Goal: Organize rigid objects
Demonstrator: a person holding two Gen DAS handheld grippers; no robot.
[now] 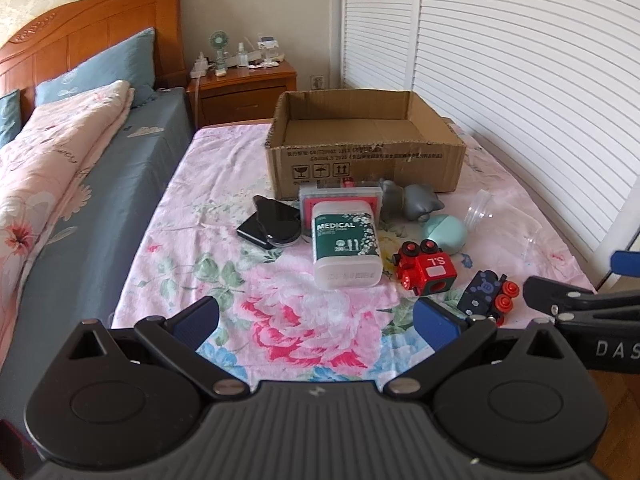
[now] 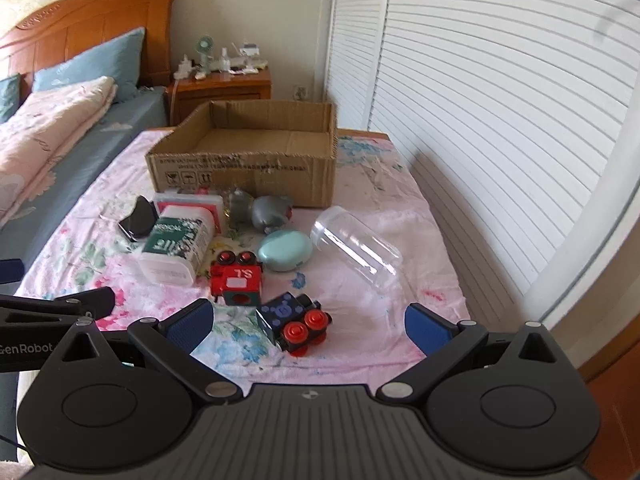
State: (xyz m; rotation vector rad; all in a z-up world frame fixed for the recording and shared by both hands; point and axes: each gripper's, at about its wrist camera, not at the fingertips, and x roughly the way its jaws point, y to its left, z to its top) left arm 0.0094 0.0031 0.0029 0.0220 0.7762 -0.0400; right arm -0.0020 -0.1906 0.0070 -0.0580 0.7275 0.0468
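Observation:
An open cardboard box (image 1: 366, 160) (image 2: 240, 168) stands at the far end of a floral-sheeted table. In front of it lie a green "MEDICAL" swab box (image 1: 346, 246) (image 2: 176, 246), a red toy train (image 1: 424, 268) (image 2: 236, 276), a dark blue toy train (image 1: 486, 294) (image 2: 294, 320), a mint round case (image 1: 444, 232) (image 2: 285, 255), a grey figurine (image 1: 412, 200) (image 2: 260, 210), a clear plastic cup (image 1: 502, 222) (image 2: 356, 248), a black case (image 1: 274, 222) (image 2: 138, 220) and a pink-framed box (image 1: 342, 196) (image 2: 188, 202). My left gripper (image 1: 316, 318) and right gripper (image 2: 308, 326) are open and empty, short of the objects.
A bed (image 1: 60, 152) with pink quilt and blue pillows lies to the left. A wooden nightstand (image 1: 244, 84) with small items stands behind. White louvered doors (image 1: 520, 60) line the right side. The table's near edge is just below the grippers.

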